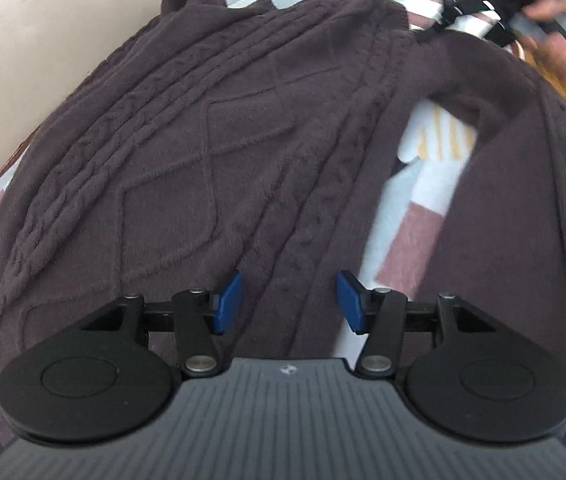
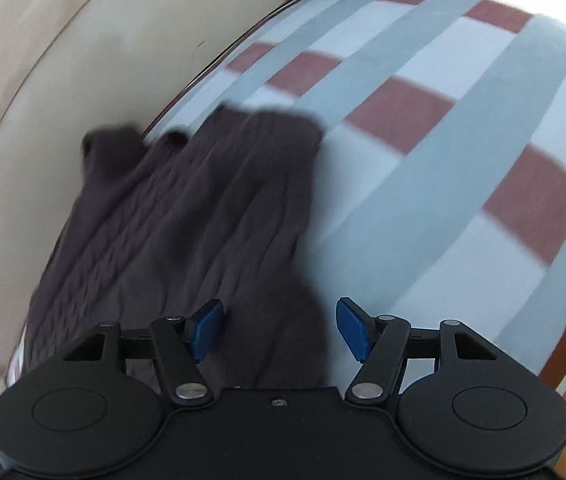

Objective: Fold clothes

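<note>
A dark cable-knit sweater lies spread across a bed covered by a checked blanket in pale blue, white and dusty red, its knitted ridges running away from the left wrist camera toward the far edge of the bed, where a cream wall rises beyond. One sleeve bends across the right side of the garment, leaving a patch of blanket showing between it and the body of the sweater. The left gripper hangs just above the near part of the sweater with its blue-padded jaws spread wide and nothing between them. At the top right of the left wrist view, a person's hand, blurred, holds the right gripper near the sleeve's upper end; whether it touches the fabric cannot be told from there. In the right wrist view, the right gripper sits over a dark fold of the sweater, jaws parted and gripping nothing, with the picture smeared by blur.
</note>
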Action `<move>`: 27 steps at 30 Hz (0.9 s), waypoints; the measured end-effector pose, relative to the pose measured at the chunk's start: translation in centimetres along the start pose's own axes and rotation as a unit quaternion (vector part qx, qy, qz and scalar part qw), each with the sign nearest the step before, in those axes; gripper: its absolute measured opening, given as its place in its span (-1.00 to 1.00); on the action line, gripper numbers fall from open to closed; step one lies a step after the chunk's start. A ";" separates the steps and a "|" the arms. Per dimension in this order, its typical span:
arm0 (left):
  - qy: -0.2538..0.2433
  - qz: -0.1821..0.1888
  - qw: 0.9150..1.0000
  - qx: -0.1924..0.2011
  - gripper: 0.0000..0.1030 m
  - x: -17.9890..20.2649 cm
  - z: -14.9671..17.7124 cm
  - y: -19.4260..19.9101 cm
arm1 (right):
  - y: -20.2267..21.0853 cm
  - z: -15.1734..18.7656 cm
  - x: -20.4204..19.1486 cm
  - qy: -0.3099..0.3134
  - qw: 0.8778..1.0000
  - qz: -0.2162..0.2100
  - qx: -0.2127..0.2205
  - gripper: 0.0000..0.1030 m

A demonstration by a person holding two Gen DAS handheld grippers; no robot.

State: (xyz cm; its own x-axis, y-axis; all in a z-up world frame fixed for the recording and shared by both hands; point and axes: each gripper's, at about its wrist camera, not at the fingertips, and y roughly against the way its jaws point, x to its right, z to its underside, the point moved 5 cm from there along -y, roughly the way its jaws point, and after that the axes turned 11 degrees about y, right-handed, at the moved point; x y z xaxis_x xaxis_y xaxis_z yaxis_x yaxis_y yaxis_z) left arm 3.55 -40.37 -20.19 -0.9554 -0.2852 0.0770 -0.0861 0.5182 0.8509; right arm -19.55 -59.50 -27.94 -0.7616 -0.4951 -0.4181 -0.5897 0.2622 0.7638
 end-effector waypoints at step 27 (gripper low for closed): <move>0.189 0.067 0.979 -0.025 -0.76 0.0 -4.7 4.0 | 7.8 0.7 2.8 0.021 0.991 -0.077 0.109 -0.09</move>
State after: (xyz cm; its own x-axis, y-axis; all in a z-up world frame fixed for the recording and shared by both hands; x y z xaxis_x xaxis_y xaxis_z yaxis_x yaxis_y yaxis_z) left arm 4.48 -42.08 -14.31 -0.7837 -0.5001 0.3684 0.0565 0.5332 0.8441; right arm -26.44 -58.26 -23.47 -0.6492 -0.5756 -0.4971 -0.7455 0.3521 0.5659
